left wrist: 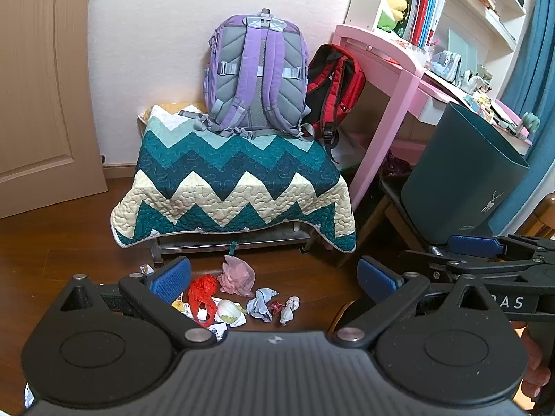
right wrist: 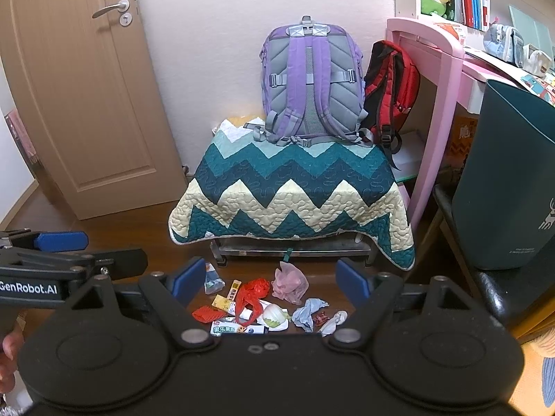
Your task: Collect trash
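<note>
A pile of trash lies on the wooden floor in front of a quilt-covered bench: a red plastic bag [left wrist: 201, 293] [right wrist: 253, 293], a pink crumpled bag [left wrist: 237, 275] [right wrist: 289, 282], crumpled blue paper [left wrist: 262, 303] [right wrist: 308, 312], a white wad [left wrist: 289, 308] [right wrist: 334, 320] and snack wrappers [right wrist: 225, 303]. A dark teal bin [left wrist: 464, 173] [right wrist: 510, 180] stands on a chair at the right. My left gripper [left wrist: 274, 277] is open and empty, above the pile. My right gripper [right wrist: 267, 279] is open and empty, also above it.
The bench with the zigzag quilt [left wrist: 236, 187] [right wrist: 295, 194] carries a purple backpack [left wrist: 256, 72] [right wrist: 312, 83]. A red backpack [left wrist: 334, 83] leans by a pink desk [left wrist: 392, 79]. A brown door [left wrist: 38, 86] [right wrist: 79, 104] is at the left.
</note>
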Tool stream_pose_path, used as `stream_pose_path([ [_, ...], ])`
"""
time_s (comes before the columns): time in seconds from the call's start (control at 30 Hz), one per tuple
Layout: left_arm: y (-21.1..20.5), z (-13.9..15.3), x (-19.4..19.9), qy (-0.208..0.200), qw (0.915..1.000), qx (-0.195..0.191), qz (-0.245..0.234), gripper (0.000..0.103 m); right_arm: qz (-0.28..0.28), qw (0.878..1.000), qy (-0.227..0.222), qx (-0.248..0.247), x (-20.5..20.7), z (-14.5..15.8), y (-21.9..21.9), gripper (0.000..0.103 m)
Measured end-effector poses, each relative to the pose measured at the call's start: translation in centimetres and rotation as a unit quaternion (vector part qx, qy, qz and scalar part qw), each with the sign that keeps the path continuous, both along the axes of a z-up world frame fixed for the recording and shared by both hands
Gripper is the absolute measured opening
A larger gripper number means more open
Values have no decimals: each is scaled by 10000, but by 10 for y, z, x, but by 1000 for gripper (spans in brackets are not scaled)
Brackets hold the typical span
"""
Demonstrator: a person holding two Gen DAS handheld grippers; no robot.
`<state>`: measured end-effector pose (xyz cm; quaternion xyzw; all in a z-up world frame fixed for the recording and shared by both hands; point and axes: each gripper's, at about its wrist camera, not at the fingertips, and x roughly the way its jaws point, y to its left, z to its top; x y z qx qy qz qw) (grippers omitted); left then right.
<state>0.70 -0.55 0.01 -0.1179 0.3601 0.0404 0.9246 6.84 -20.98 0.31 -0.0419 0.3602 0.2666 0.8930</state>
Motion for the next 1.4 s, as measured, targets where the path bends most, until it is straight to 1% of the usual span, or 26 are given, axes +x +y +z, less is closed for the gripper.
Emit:
stream_pose_path([
  [1.4,-5,2,-3,-67,10000,-28,-20,103,-17,10000,-5,30,1,1,-1,82],
])
